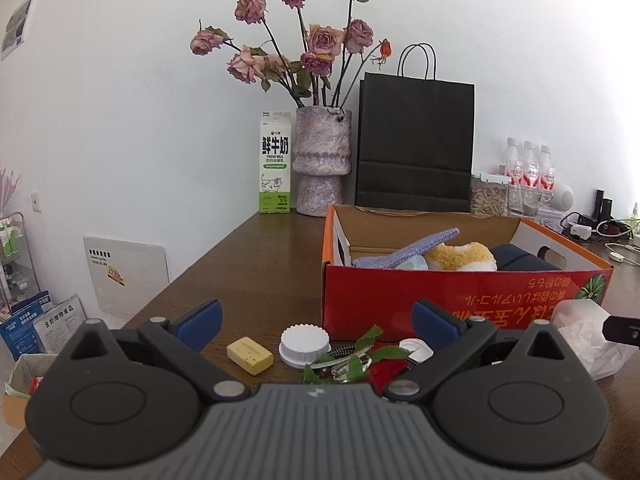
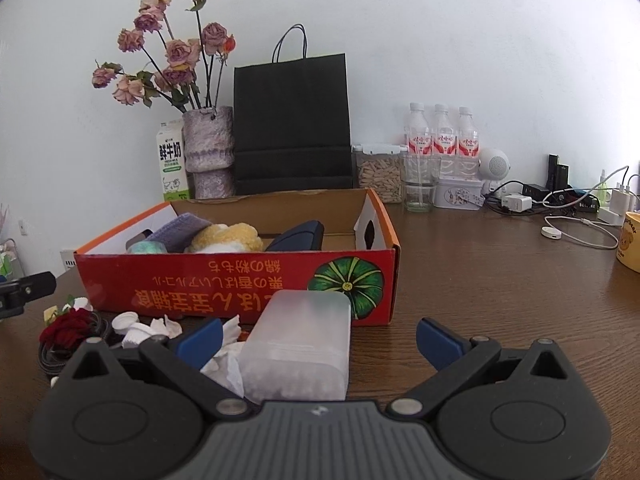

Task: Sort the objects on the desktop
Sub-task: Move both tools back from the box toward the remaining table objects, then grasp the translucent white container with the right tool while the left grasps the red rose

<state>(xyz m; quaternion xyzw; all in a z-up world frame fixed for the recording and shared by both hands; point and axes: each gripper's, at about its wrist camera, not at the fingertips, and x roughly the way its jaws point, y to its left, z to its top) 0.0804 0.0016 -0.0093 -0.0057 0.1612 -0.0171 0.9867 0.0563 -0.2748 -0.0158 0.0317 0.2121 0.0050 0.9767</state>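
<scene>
A red cardboard box [image 1: 460, 292] [image 2: 224, 280] on the brown table holds a purple cloth [image 1: 408, 254], a yellow plush [image 1: 460, 258] and a dark blue item [image 2: 298, 236]. My left gripper [image 1: 318, 320] is open over a yellow eraser [image 1: 250, 354], a white bottle cap [image 1: 305, 344] and a red fabric rose with green leaves [image 1: 360, 364]. My right gripper [image 2: 318, 338] is open around a frosted plastic case [image 2: 300, 344], with crumpled white tissue [image 2: 226, 364] beside it. The rose [image 2: 66, 328] and white caps [image 2: 126, 322] lie to its left.
A milk carton [image 1: 275, 162], a vase of dried roses [image 1: 322, 160] and a black paper bag [image 1: 414, 146] stand behind the box. Water bottles [image 2: 440, 138], a seed jar [image 2: 378, 174], a glass, chargers and cables [image 2: 560, 200] fill the back right. A yellow mug [image 2: 630, 240] is at far right.
</scene>
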